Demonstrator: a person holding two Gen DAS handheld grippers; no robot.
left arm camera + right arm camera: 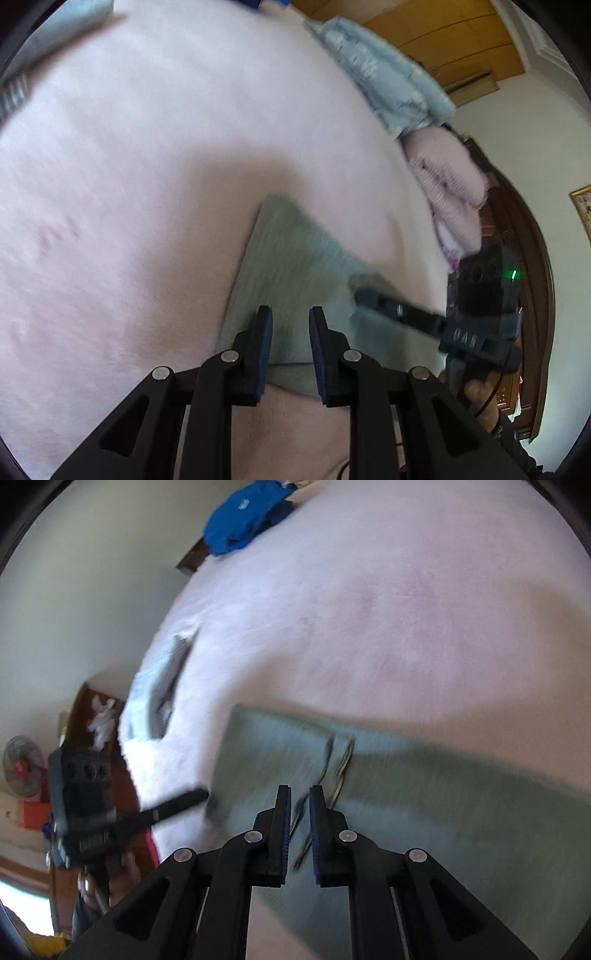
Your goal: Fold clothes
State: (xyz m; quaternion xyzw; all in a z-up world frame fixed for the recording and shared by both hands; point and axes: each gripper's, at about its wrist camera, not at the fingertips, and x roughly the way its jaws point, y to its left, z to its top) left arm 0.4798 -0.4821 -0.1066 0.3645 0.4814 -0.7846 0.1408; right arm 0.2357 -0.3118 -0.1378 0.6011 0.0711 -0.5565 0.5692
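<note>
Bed [129, 184]: a big bed with a soft pale pink cover. It fills most of both views.

Striped cloth [14, 94]: a bit of grey striped cloth at the far left edge of the left view. It is blurry.

Left gripper [290, 354]: black, with blue pads. Its two fingers [264, 343] stand a small way apart. The edge of the green cloth shows in the gap, but the pads do not press on it. It points down at the bed.

Green cloth [295, 266]: a grey-green piece of clothing. It lies flat on the pink cover, right in front of both grippers. One corner points away from the left gripper. In the right view a dark seam runs down its middle.

Light blue clothes [384, 85]: a crumpled heap near the far edge of the bed.

Pink clothes [450, 181]: a soft pink pile just beside the light blue heap.

Right gripper [300, 830]: black, with blue pads. Its fingers are close together with a thin gap. I cannot tell if they pinch the green cloth under them. In the left view its tip rests on the right side of the green cloth.

Blue clothing [243, 513]: a bright blue bundle at the far end of the bed, well apart from the green cloth.

Fan [22, 771]: a small fan by the wall, far left in the right view.
</note>
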